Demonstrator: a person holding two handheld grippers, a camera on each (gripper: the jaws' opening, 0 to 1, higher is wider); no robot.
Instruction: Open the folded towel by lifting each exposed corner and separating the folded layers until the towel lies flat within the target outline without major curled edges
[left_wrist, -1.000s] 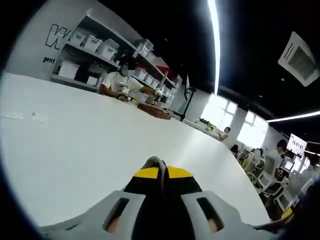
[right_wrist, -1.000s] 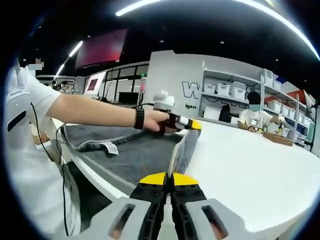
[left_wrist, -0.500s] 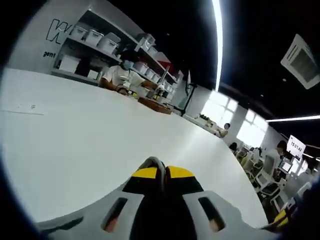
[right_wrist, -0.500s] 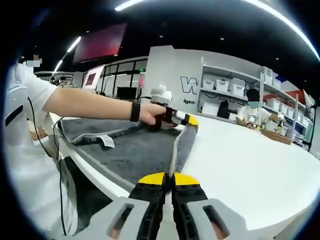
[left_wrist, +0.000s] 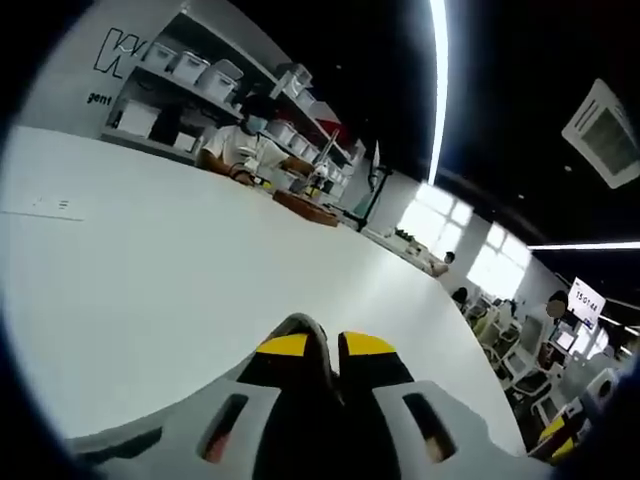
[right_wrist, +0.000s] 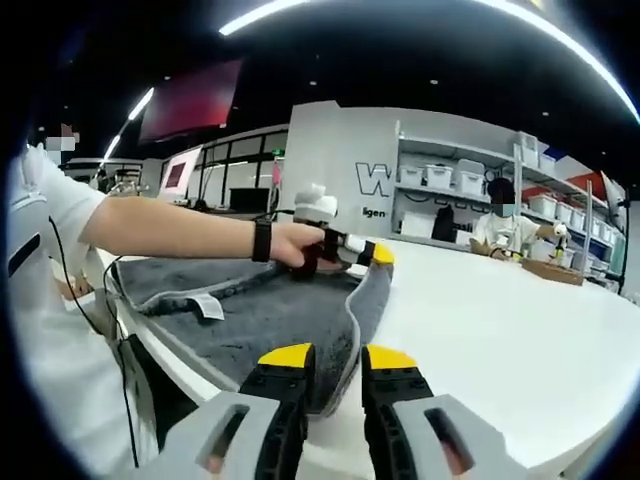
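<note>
While the right gripper (right_wrist: 334, 366) is parting its jaws, which were pinched on the towel (right_wrist: 270, 315) edge half a second ago, we are letting that corner go; the grey edge is now lying loose between and just beyond the yellow tips. We are judging this as the release after spreading that side.

In the right gripper view, the left gripper (right_wrist: 380, 254) is gripping the far corner of the towel, the cloth edge rising to its yellow tip. In the left gripper view its own jaws (left_wrist: 322, 346) are standing nearly together with a sliver of grey cloth between them, as in both earlier frames, so that pinch is unchanged.

Towel: lying on the white table (right_wrist: 500, 320) near its front edge, mostly spread, with a white label (right_wrist: 207, 306) showing and one fold ridge running toward the left gripper. We cannot tell whether a target outline is marked. The remaining work, as we judge it, is laying the far corner down and smoothing the raised edge.

Containers: white bins (left_wrist: 195, 70) are sitting on wall shelves (left_wrist: 230, 70) behind a seated person (left_wrist: 245, 150); contents cannot be made out.
</note>
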